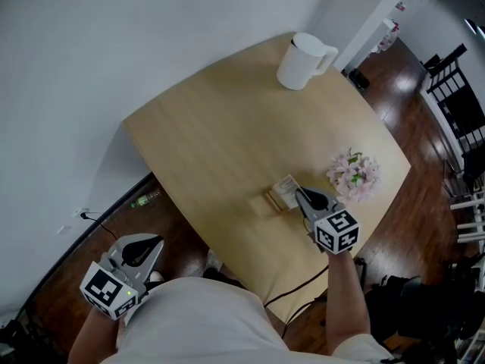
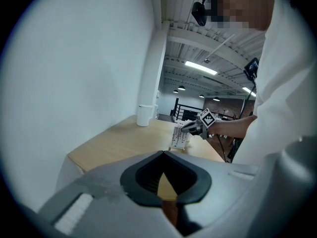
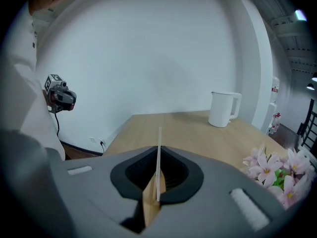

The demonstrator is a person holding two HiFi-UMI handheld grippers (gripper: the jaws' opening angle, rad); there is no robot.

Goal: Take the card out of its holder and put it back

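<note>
A small wooden card holder (image 1: 270, 202) stands on the light wood table (image 1: 212, 127) near its front edge. A white printed card (image 1: 286, 189) stands upright at it. My right gripper (image 1: 300, 195) is shut on the card's right edge. In the right gripper view the card (image 3: 158, 152) shows edge-on between the closed jaws, with the holder (image 3: 150, 205) just under it. Whether the card sits in the slot I cannot tell. My left gripper (image 1: 154, 244) hangs off the table at the lower left beside the person's body, shut with nothing in it. From there the card (image 2: 179, 138) shows far ahead.
A white kettle (image 1: 303, 61) stands at the table's far end. Pink flowers (image 1: 354, 174) sit right of the right gripper, close to it. A cable and a bottle (image 1: 144, 199) lie on the dark floor left of the table. Black chairs (image 1: 462, 112) stand at far right.
</note>
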